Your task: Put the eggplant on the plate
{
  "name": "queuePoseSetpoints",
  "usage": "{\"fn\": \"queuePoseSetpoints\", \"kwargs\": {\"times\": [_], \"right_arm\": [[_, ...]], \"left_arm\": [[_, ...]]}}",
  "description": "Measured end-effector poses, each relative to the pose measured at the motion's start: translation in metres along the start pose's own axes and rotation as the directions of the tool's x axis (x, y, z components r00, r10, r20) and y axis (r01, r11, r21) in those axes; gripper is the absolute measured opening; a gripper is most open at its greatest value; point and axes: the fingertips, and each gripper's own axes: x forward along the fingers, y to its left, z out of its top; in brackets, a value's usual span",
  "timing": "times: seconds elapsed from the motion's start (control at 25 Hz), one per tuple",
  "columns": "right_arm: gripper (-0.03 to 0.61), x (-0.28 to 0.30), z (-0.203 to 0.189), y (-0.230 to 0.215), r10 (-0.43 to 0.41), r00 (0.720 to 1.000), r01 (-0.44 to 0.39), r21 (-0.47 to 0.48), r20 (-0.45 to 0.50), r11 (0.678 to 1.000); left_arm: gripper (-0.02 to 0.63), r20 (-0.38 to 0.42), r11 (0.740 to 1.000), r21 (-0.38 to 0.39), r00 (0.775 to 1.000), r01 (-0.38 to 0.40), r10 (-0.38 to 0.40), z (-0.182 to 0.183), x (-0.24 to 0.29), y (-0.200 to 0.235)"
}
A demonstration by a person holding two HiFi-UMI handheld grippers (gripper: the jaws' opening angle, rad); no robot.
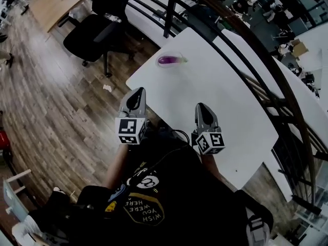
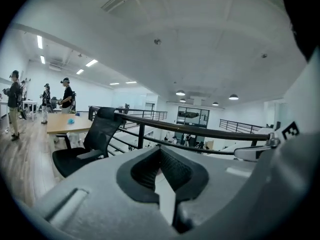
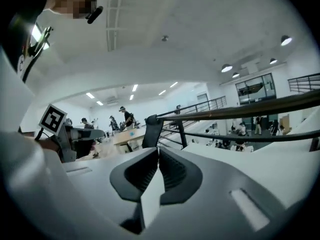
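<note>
Resting on the plate point(image 1: 160, 64) at the desk's point(image 1: 220, 101) far corner, the eggplant point(image 1: 170, 60) lies crosswise, well ahead of the left gripper point(image 1: 136, 92) and right gripper point(image 1: 201, 107). Both are closed and empty, the left slightly nearer.

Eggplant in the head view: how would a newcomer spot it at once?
Start at the long white table beside the railing. At its far end, near the black office chair, a pale plate holds the eggplant. It is the only purple thing on the table.
</note>
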Motion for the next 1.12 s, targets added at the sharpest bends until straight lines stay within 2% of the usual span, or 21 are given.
{"fn": "queuePoseSetpoints", "kwargs": {"times": [0.04, 0.2, 0.36, 0.52, 0.64, 0.84, 1.12], "right_arm": [[0.0, -0.004, 0.01, 0.002, -0.015, 0.999, 0.015, -0.005, 0.035, 1.0], [0.0, -0.001, 0.042, 0.01, 0.001, 0.994, 0.006, -0.062, 0.113, 0.998], [0.0, 0.002, 0.056, 0.012, -0.008, 0.992, 0.017, -0.073, 0.124, 0.997], [0.0, -0.002, 0.051, 0.015, -0.021, 0.994, 0.027, -0.061, 0.108, 0.998], [0.0, -0.001, 0.047, 0.014, -0.023, 0.995, 0.026, -0.028, 0.096, 0.999], [-0.002, 0.004, 0.046, 0.012, -0.009, 0.997, 0.011, -0.035, 0.076, 0.999], [-0.002, 0.024, 0.045, 0.028, 0.055, 0.997, -0.052, -0.061, 0.055, 0.997]], "left_arm": [[0.006, 0.014, 1.0, 0.013, 1.0, 0.015, -0.015, 0.007, 0.003, -0.008], [0.006, 0.05, 0.994, 0.085, 0.996, 0.074, -0.079, 0.029, 0.008, -0.038], [0.006, 0.056, 0.989, 0.109, 0.993, 0.102, -0.108, 0.04, 0.008, -0.056], [0.005, 0.051, 0.983, 0.147, 0.992, 0.108, -0.117, 0.042, 0.005, -0.063], [0.006, 0.05, 0.988, 0.129, 0.994, 0.091, -0.098, 0.041, 0.004, -0.057], [0.006, 0.052, 0.989, 0.125, 0.995, 0.076, -0.083, 0.042, 0.004, -0.054], [0.005, 0.036, 0.992, 0.112, 0.997, 0.061, -0.065, 0.036, 0.006, -0.043]]}}
